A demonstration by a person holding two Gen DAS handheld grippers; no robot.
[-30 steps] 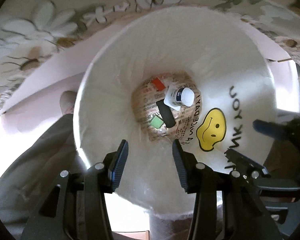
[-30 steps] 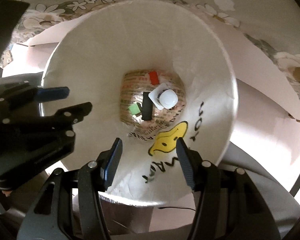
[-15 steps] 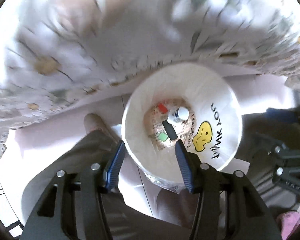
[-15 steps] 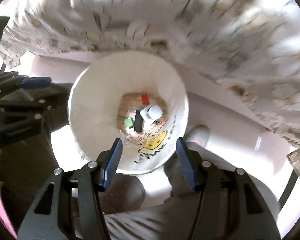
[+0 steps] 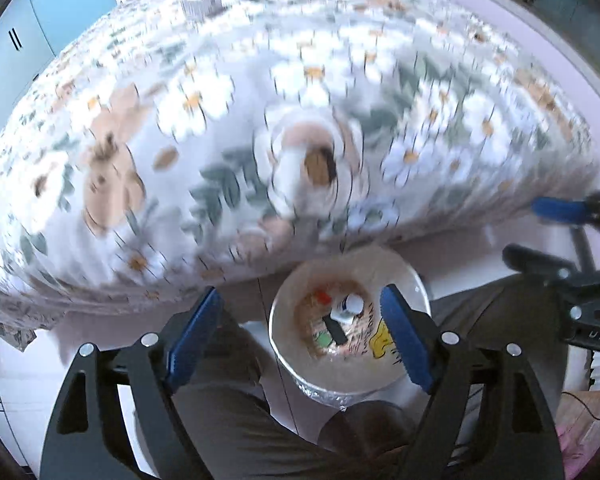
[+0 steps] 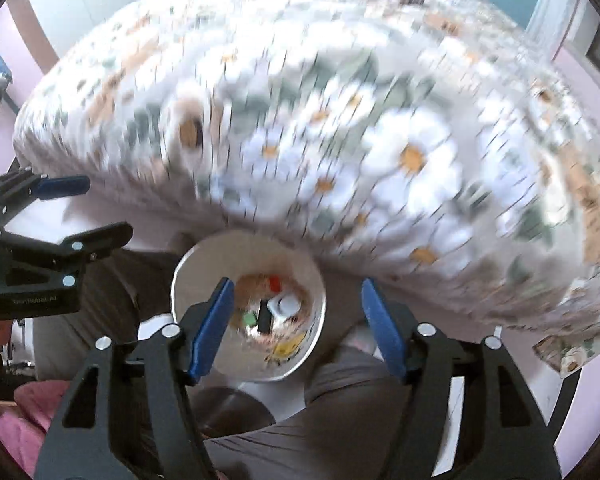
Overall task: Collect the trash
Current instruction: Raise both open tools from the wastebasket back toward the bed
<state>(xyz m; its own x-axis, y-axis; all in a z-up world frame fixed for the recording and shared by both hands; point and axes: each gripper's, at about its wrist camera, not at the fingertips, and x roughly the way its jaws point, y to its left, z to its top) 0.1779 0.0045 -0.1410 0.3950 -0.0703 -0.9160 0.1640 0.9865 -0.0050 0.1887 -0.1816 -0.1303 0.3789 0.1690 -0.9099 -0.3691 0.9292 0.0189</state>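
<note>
A white bin with a smiley-face bag (image 5: 408,280) (image 6: 188,276) stands on the floor by the table edge. In it lie a white bottle (image 5: 348,307) (image 6: 285,305), a black piece (image 5: 336,330), a red piece (image 5: 323,297) and a green piece (image 5: 322,338). My left gripper (image 5: 300,334) is open and empty, high above the bin. My right gripper (image 6: 298,324) is open and empty, also high above it. A roll-like object (image 5: 300,168) (image 6: 188,132) lies blurred on the table.
A table with a daisy-print cloth (image 5: 220,92) (image 6: 412,152) fills the upper part of both views. A person's legs in grey trousers (image 5: 228,420) (image 6: 340,432) stand beside the bin. Small items (image 5: 204,6) sit at the table's far edge.
Both grippers rose well away from the bin, which now looks small below. Both jaws opened wider. The tabletop has come into view.
</note>
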